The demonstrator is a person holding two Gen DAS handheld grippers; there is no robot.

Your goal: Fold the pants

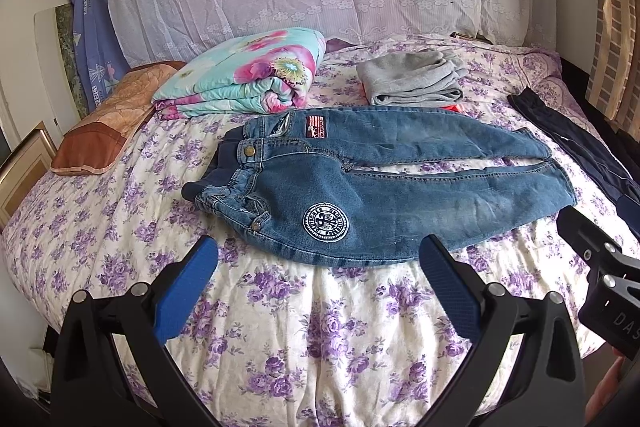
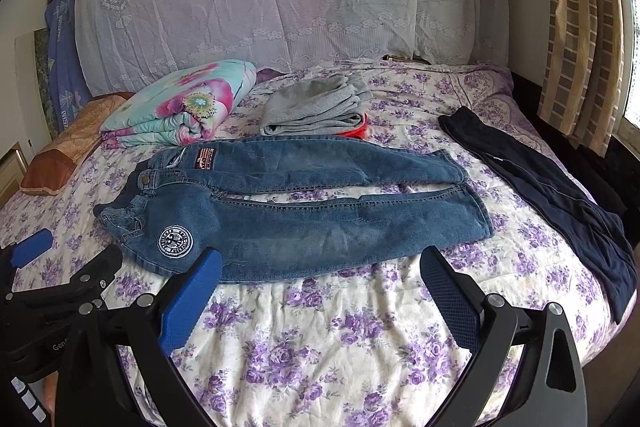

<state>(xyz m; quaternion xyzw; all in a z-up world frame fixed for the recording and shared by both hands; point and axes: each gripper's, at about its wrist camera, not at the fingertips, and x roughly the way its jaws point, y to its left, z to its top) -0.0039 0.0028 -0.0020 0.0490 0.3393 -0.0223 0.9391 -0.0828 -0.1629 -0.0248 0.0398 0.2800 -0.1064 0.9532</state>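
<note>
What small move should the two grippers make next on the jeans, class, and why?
Probably lower both to the jeans' near edge: the left gripper by the waistband, the right gripper toward the leg. Both are open, holding nothing, and the jeans lie flat, unfolded.

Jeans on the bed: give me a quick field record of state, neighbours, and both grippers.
item: blue jeans, laid flat, unfolded, legs side by side
waist: toward the left, round white patch on the near hip
surface: floral bedspread
behind: folded grey garment, rolled floral quilt
right of jeans: dark navy pants, spread out
left gripper: jaws open, empty, at the near edge of the jeans
right gripper: jaws open, empty, at the near edge of the jeans
fold: not started
</note>
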